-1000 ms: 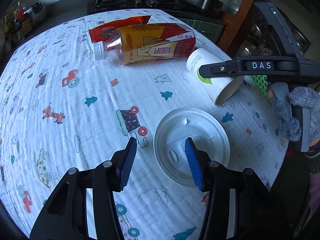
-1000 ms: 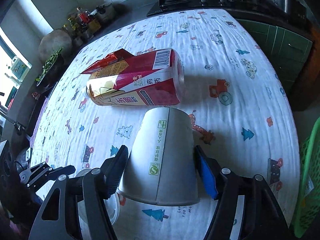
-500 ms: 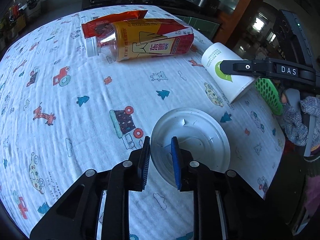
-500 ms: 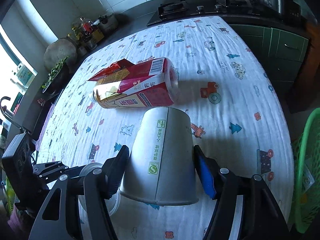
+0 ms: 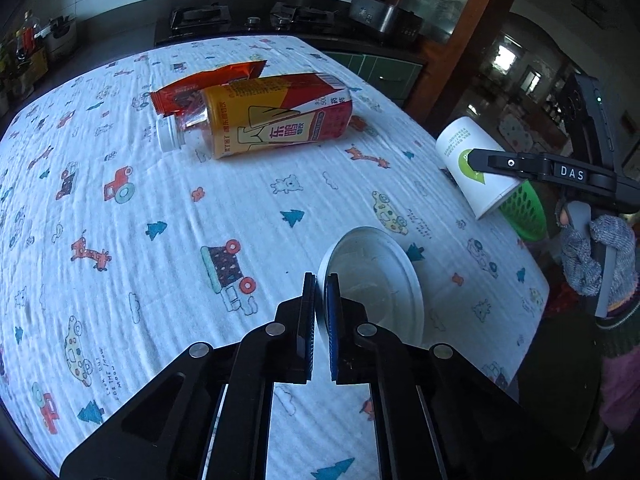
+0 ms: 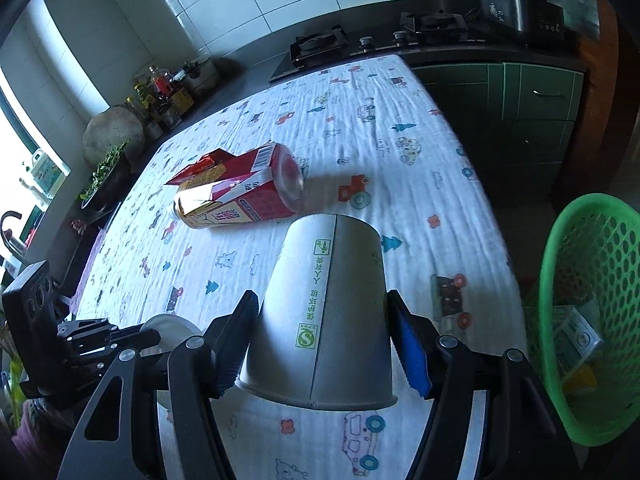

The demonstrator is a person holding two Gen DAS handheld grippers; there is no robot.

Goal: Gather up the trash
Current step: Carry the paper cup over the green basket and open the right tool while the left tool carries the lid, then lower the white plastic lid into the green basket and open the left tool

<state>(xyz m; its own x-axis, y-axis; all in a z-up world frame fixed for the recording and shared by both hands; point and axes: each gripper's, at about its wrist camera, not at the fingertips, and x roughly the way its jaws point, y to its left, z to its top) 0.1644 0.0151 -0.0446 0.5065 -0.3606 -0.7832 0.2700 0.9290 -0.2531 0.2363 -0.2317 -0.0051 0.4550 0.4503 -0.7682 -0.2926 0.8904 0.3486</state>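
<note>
The table (image 5: 120, 240), under a white cloth printed with cartoon cars, trees and giraffes, stretches ahead of both grippers. A green perforated basket (image 6: 592, 312) stands off the table edge to the right of the right gripper (image 6: 324, 344), with some packaging already in it. Farther ahead of both grippers a large yellow-and-red labelled bottle (image 5: 272, 120) lies on its side, its white cap toward the left gripper's left, touching a red foil wrapper (image 5: 208, 84) behind it. The right gripper pinches a white paper cup (image 6: 328, 304) between its pads, rim toward the camera. The left gripper (image 5: 320, 312) is pressed together on the rim of a white plastic lid (image 5: 376, 280), tilted up off the cloth.
</note>
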